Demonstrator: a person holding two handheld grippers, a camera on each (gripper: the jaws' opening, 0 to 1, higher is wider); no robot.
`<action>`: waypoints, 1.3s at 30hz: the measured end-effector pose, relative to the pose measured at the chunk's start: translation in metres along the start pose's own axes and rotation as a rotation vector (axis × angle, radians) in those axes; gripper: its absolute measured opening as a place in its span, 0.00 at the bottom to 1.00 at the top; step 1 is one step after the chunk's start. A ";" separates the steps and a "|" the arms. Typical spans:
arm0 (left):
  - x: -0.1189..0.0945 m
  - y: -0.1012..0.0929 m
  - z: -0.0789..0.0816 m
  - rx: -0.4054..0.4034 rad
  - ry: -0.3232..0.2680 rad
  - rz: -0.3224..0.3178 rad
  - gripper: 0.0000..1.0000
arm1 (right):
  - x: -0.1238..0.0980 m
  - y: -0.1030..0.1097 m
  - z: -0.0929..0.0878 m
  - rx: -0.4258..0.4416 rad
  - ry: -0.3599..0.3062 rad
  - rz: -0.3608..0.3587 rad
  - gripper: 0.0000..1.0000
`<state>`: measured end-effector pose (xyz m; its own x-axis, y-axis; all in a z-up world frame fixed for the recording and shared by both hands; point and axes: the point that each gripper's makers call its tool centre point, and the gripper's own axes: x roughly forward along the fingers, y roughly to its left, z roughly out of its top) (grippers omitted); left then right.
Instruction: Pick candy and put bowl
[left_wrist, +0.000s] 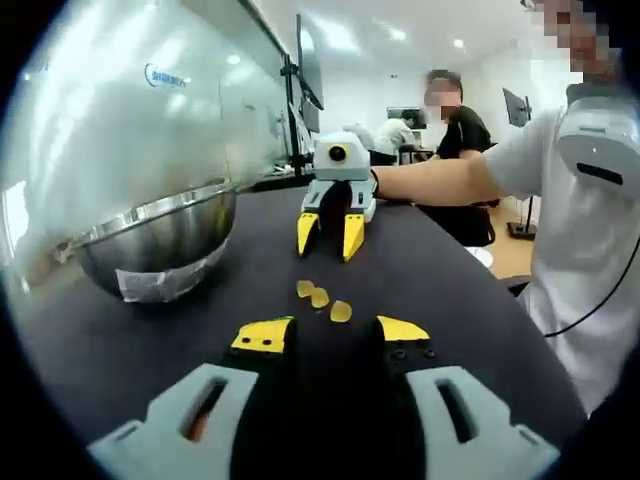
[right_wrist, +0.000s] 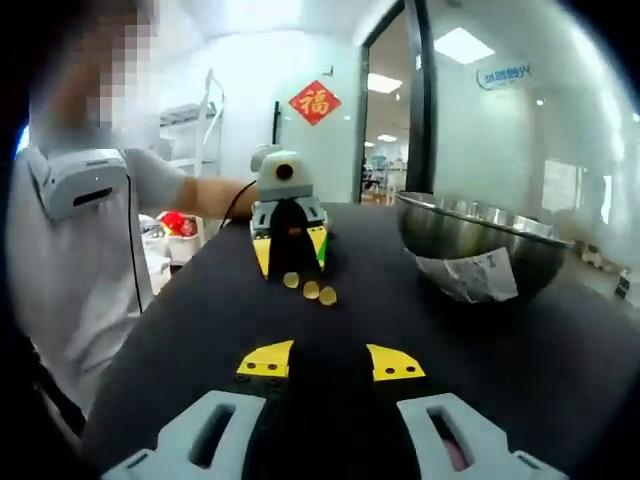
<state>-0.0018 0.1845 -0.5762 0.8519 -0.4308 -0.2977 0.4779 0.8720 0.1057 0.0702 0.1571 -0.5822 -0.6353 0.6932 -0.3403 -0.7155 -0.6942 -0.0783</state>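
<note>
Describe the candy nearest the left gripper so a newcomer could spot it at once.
Start at the steel bowl on the black table. Beside it, three small yellow candies lie in a short row between the left gripper and the right gripper, both with fingers apart. The one wanted ends the row farthest from the bowl, closest to the left gripper's yellow-tipped fingers.

This is an office or lab workspace. Glass partition walls (left_wrist: 150, 110) with a printed logo run beside a long black table (left_wrist: 450, 290), ceiling panel lights (right_wrist: 465, 45) glow overhead, and people sit at desks with monitors (left_wrist: 515, 105) behind. A red paper decoration (right_wrist: 315, 102) hangs on the white wall.
</note>
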 end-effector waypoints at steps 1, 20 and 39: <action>0.001 0.001 0.000 -0.013 0.001 0.000 0.24 | 0.007 -0.001 0.000 -0.006 0.008 0.008 0.21; 0.018 0.002 0.003 0.030 -0.017 -0.015 0.03 | 0.047 0.007 0.014 -0.029 -0.006 0.083 0.04; -0.015 0.082 0.109 0.057 -0.258 0.197 0.03 | -0.008 -0.048 0.111 -0.118 -0.242 -0.175 0.04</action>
<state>0.0479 0.2370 -0.4594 0.9519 -0.3060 -0.0169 0.3034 0.9331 0.1929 0.0770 0.2066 -0.4718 -0.5660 0.8205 -0.0805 -0.7906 -0.5678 -0.2293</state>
